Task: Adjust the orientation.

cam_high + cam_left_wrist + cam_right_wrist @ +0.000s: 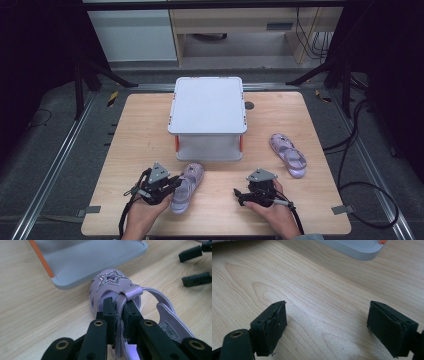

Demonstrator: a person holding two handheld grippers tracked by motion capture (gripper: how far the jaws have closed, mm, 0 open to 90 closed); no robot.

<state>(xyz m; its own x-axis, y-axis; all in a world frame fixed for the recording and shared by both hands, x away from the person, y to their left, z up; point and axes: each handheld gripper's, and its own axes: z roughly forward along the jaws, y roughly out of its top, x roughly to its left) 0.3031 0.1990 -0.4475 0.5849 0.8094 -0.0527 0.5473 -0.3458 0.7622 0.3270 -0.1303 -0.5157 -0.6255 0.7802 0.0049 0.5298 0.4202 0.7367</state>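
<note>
High view first: nearest us, at six o'clock, two hands come in. The left tongs (167, 186) are clamped on a lilac sandal (187, 192) at seven o'clock on the desk (135, 150), its toe almost touching the box (207, 117). The right tongs (245, 194) hover at five o'clock, jaws wide, nothing in them. The second sandal (288, 155) lies at three o'clock, right of the box and well apart from both tongs.

Left gripper view: closest in, the pads (109, 312) pinch the sandal's strap (122, 307) just behind the sparkly star (111, 278). An insole label (172, 329) shows print, too small to read.

Right gripper view: jaws spread over bare wood, a box corner (362, 250) at twelve.

My read: one sandal is gripped but not lifted, the other untouched, and the box lid is on, so most of the job is left.
</note>
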